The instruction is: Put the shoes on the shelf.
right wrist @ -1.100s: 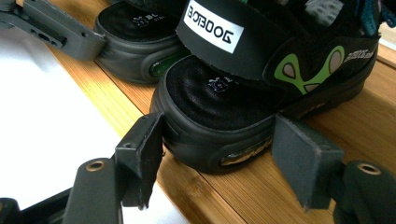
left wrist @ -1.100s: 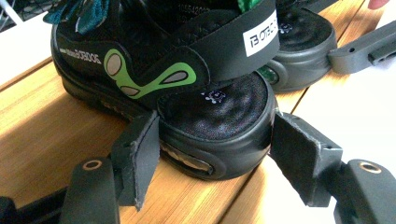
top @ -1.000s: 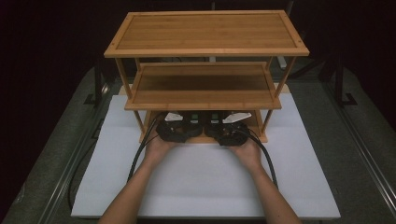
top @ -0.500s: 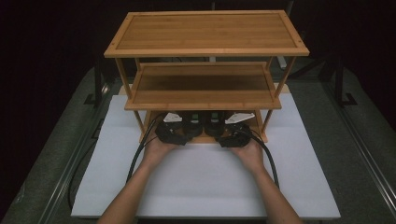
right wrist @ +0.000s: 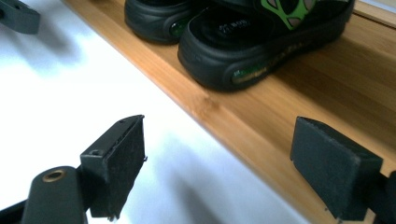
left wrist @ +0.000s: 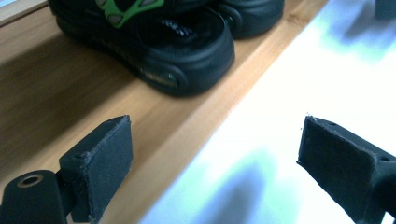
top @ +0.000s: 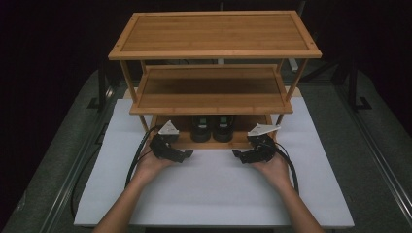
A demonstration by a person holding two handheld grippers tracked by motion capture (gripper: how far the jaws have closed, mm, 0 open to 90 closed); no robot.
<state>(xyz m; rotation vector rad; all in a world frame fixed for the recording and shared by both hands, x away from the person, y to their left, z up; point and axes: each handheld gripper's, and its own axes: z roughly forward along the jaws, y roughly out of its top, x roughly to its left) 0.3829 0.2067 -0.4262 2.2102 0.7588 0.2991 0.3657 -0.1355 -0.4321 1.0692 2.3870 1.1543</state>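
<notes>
- The pair of black sandals (top: 212, 128) stands on the lowest shelf (top: 214, 144) of the bamboo rack (top: 214, 34), the heels close to the front edge; in the left gripper view one sandal (left wrist: 154, 51) shows a green strap, and the other sandal (right wrist: 261, 42) sits just beside its partner in the right gripper view.
- The left gripper (top: 180, 156) rests over the white mat (top: 214, 194) in front of the shelf, its jaws have just been opening and they stand released, nothing between them; the right gripper (top: 241, 156) is the same, spread wide and empty, apart from the shoes.
- The placing looks finished, so the risk is small; still, a trailing cable (top: 136, 160) could catch on the front of the rack.
- If a hand swings back toward the shelf, a jaw could knock a heel and push a sandal crooked or off the edge, because the heels sit so near the front.
</notes>
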